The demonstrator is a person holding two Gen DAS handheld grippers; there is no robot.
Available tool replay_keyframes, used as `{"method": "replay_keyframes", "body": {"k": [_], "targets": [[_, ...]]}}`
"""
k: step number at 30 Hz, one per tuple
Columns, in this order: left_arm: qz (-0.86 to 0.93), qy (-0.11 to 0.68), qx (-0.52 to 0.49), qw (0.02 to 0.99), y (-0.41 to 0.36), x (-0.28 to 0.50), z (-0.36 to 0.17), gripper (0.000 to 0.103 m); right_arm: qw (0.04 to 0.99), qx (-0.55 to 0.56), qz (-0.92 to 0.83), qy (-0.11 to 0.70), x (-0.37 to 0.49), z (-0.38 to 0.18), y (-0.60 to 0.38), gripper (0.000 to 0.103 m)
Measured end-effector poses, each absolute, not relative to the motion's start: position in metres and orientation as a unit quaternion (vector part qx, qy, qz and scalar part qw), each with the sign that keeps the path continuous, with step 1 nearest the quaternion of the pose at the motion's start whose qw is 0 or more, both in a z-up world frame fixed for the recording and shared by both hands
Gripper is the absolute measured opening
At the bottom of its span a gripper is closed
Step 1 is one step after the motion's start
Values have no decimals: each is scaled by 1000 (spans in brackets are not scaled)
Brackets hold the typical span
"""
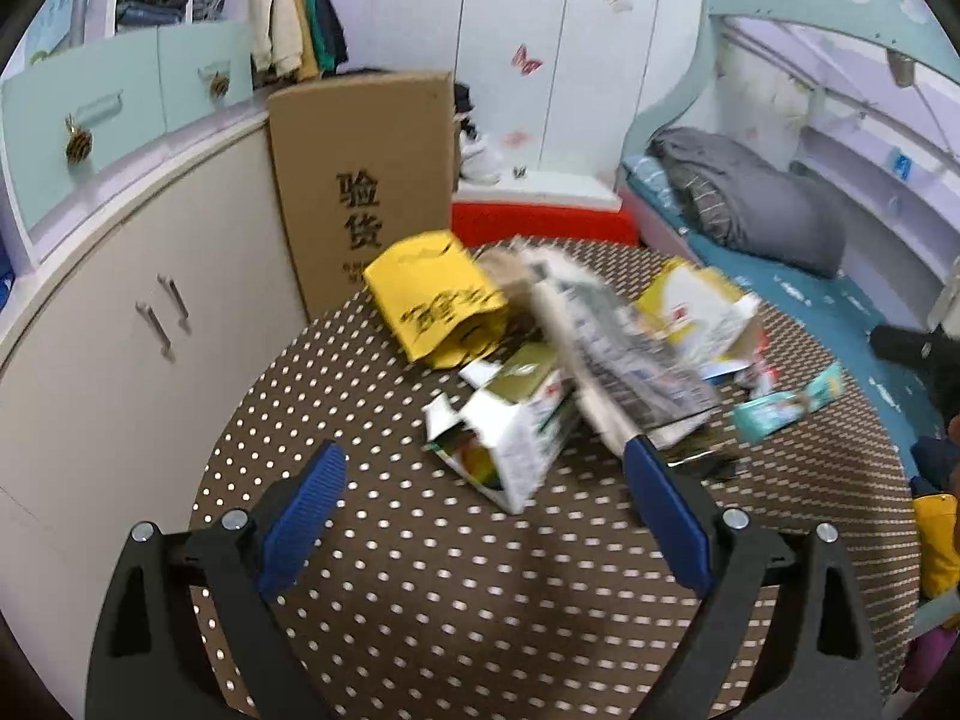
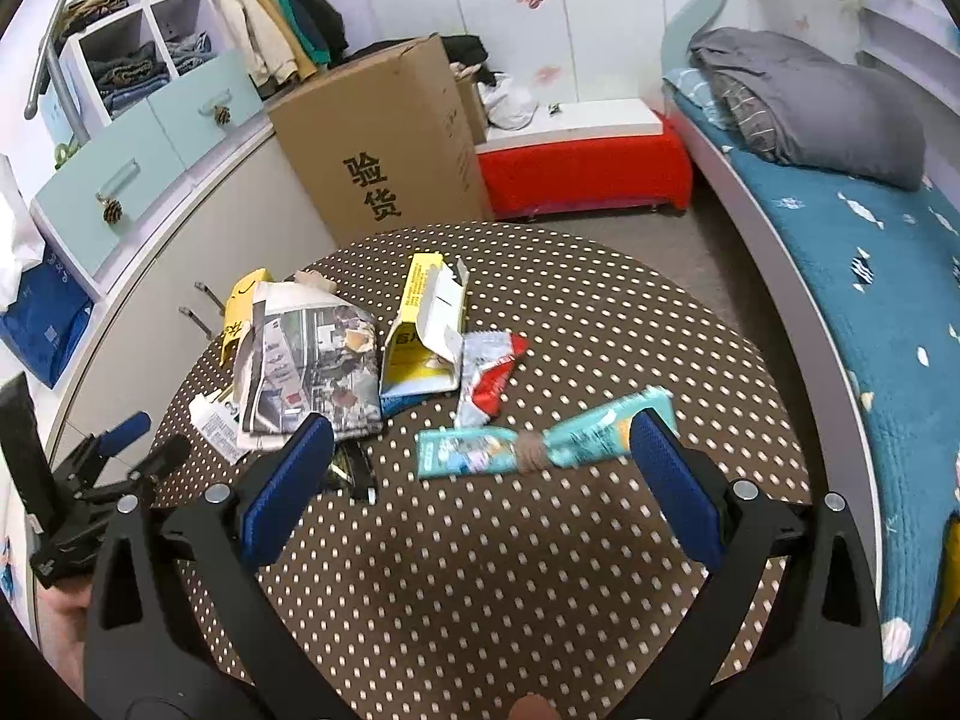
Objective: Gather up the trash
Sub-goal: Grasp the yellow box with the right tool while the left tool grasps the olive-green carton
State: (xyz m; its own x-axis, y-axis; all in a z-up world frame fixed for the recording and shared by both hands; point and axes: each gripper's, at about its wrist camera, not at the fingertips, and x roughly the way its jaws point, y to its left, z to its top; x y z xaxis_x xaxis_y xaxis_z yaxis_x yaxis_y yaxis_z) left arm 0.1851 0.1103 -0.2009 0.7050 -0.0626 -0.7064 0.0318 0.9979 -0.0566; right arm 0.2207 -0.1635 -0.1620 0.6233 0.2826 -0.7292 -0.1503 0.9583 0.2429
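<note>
Teal wrapper (image 2: 540, 444) lies on the bench (image 2: 480, 588) dead ahead of the right tongs (image 2: 480, 462), long axis crosswise, spanning their gap; both tongs spread, empty; left tongs (image 1: 483, 480) face the torn carton (image 1: 510, 438).

My left gripper (image 1: 483, 474) and right gripper (image 2: 480, 444) look alike: black angular arms, ribbed blue pads (image 2: 288, 489), and silver screws (image 2: 744, 489) just behind the pads.

Folded newspaper (image 2: 312, 372) lies beside a torn yellow carton (image 2: 423, 330), a crumpled red-and-silver wrapper (image 2: 489, 369) and a twisted teal wrapper (image 2: 540, 441). A torn green-and-white carton (image 1: 510, 432) lies tipped over.
</note>
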Motion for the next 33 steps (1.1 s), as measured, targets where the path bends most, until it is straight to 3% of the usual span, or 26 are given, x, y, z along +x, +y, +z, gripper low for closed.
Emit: {"method": "replay_keyframes", "body": {"k": [12, 14, 15, 17, 18, 21, 33], "targets": [[-46, 425, 3, 904, 113, 231, -237, 91, 881, 35, 159, 445, 307, -188, -113, 95], [-55, 421, 8, 905, 111, 236, -236, 90, 873, 24, 168, 457, 321, -196, -104, 86], [-58, 421, 13, 905, 109, 237, -235, 85, 869, 16, 168, 464, 327, -200, -99, 81], [-74, 427, 13, 901, 105, 243, -237, 74, 859, 4, 168, 484, 339, -211, -92, 62], [-79, 431, 9, 899, 104, 246, -238, 70, 855, 4, 167, 490, 341, -215, -91, 47], [-94, 433, 7, 896, 101, 249, -240, 52, 853, 17, 177, 490, 341, -215, -91, 45], [-62, 424, -37, 903, 112, 204, -233, 48, 880, 57, 183, 434, 285, -167, -123, 45]]}}
